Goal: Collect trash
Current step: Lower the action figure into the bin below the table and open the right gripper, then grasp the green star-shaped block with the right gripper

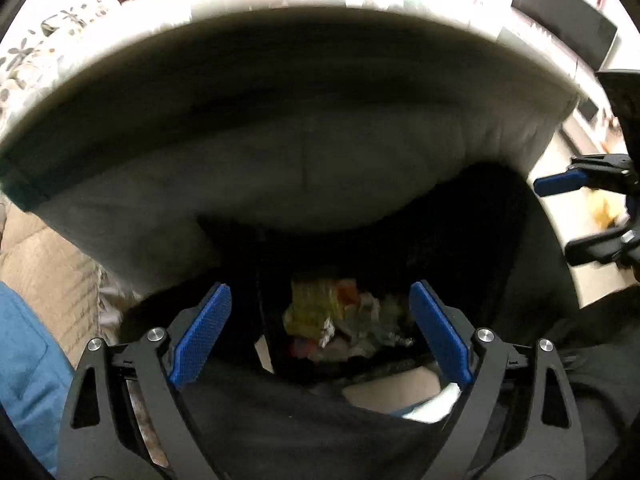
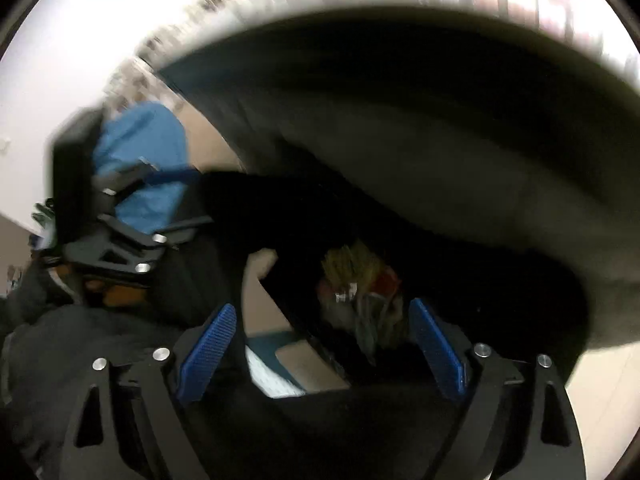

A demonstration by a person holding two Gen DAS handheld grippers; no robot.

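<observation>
Both your tongs are spread wide with nothing in them: left gripper (image 1: 320, 332), right gripper (image 2: 322, 350). Straight ahead of each, down in the black bin (image 1: 500, 240) under the table edge (image 1: 280, 168), sits one trash pile (image 1: 336, 320). It looks light, crumpled and soft, so pinch a raised fold. Individual pieces are too blurred to count.

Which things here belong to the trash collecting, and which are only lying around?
Belonging to the job:
- left gripper, open, nothing between its pads
- right gripper, open, also empty
- black bin
- crumpled trash lying inside the bin

Only lying about:
- table edge above the bin
- blue cloth
- dark screen, blurred
</observation>
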